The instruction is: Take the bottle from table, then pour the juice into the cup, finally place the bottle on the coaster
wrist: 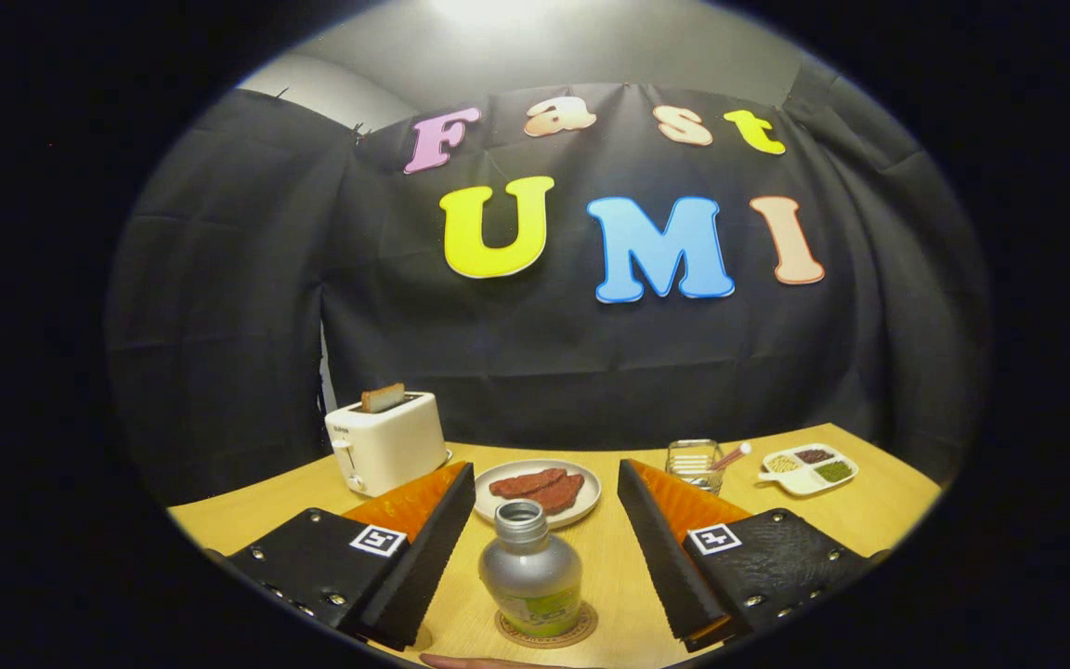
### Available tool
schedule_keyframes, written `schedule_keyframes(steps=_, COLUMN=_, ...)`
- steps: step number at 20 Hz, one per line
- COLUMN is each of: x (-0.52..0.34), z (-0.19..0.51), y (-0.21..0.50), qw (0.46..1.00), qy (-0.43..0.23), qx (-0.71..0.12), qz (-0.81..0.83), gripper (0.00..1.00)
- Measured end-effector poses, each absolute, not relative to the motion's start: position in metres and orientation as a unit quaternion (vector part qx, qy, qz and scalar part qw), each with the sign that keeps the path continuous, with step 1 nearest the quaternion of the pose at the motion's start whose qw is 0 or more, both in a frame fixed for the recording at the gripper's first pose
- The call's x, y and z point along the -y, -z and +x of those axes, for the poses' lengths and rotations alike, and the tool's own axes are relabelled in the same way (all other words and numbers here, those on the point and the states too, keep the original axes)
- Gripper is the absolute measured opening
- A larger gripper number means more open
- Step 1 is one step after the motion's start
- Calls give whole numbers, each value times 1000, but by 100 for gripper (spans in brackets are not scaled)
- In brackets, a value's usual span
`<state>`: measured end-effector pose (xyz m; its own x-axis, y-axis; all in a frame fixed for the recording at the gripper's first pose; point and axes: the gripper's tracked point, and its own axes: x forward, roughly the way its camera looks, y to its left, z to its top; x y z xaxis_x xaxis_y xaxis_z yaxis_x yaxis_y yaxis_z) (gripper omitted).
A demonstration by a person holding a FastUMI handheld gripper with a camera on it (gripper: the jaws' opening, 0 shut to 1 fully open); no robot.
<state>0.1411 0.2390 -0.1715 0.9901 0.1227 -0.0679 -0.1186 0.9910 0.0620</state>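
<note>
Nearest the camera: bottle [530, 569] upright on round coaster [546, 625] at near edge of table [869, 520], cap off, open neck on top, clear body, green-yellow label low on it, coaster rim peeking out around base. Sliver of a hand [475, 662] just behind coaster at very near edge. Gripper [545, 491] spread wide apart, bottle between the two fingers [424, 548] with clear gaps on both sides, touching neither, nothing clamped. Square black-and-white marker tags on both finger mounts. Beyond fingertips, mid-table: round plate [542, 492] with two reddish-brown meat slices [537, 489], side by side and touching. Toward far left corner of table: white toaster [386, 442], slice of toast [382, 398] sticking up from slot, lever and knob on its near end. Right of plate, just past the fingertip on that side: clear glass cup [694, 465], upright, with a pinkish stick leaning out over rim toward the divided dish; contents of cup hard to make out. Further right, near far right corner: white divided dish [809, 468] with three compartments, pale yellow, dark reddish and green fillings, handle tab pointing toward cup. Cup and dish near but apart. Table top light wood, black cloth wall right behind far edge
</note>
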Motion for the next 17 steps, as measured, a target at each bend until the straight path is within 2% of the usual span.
schedule_keyframes(steps=7, x=-168, z=101, y=49, qw=999, qy=-28, qx=-13, qz=15, gripper=95)
schedule_keyframes(steps=17, x=-91, z=57, y=14, qw=1000, qy=1, qx=-18, qz=11, gripper=95)
